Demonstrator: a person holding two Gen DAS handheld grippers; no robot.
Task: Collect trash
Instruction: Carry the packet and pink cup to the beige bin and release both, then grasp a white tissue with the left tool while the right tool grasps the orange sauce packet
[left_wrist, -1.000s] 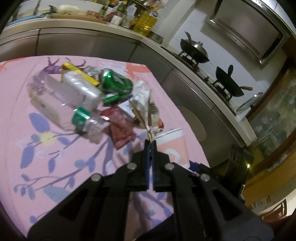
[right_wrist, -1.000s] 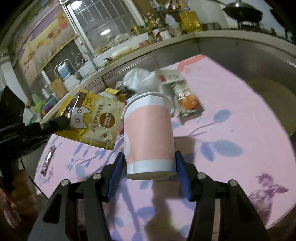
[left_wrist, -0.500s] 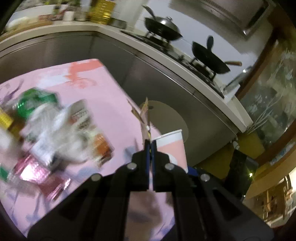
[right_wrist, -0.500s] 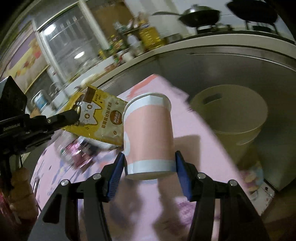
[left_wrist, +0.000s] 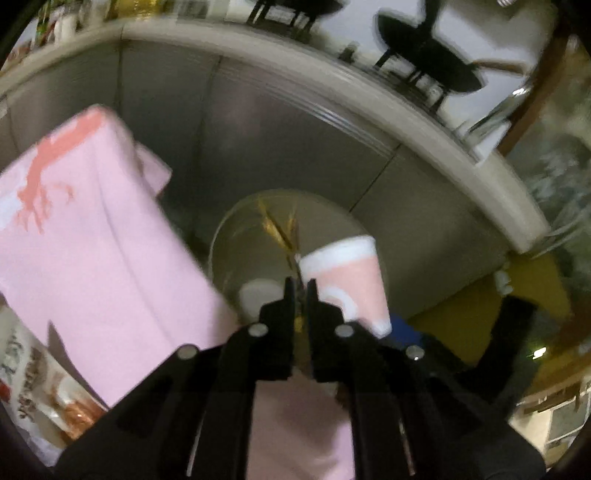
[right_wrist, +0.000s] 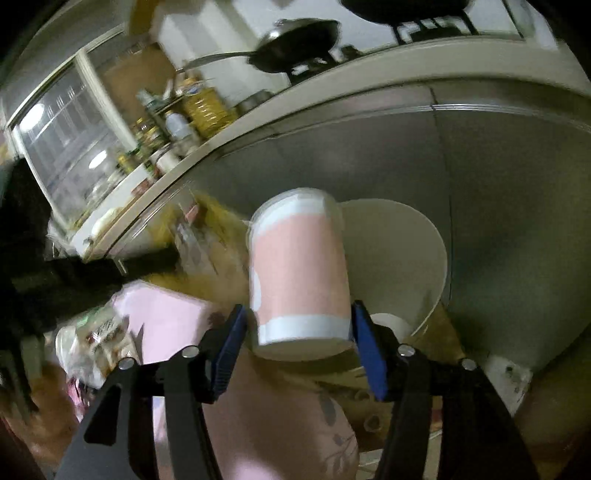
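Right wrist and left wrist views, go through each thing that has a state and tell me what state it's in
Right gripper: jaws opening, pink cup between them.
Pink cup: upright, over the bin's edge.
Left gripper: shut on the yellow packet.
Yellow packet: pinched, hanging over the bin.
Bin: open-topped, a white piece inside.
Pink tablecloth: draped over the table edge.

Two wrist fisheyes – angled down, close – sharing the bin (left_wrist: 236, 236) (right_wrist: 424, 236), cup (left_wrist: 351, 273) (right_wrist: 299, 273)
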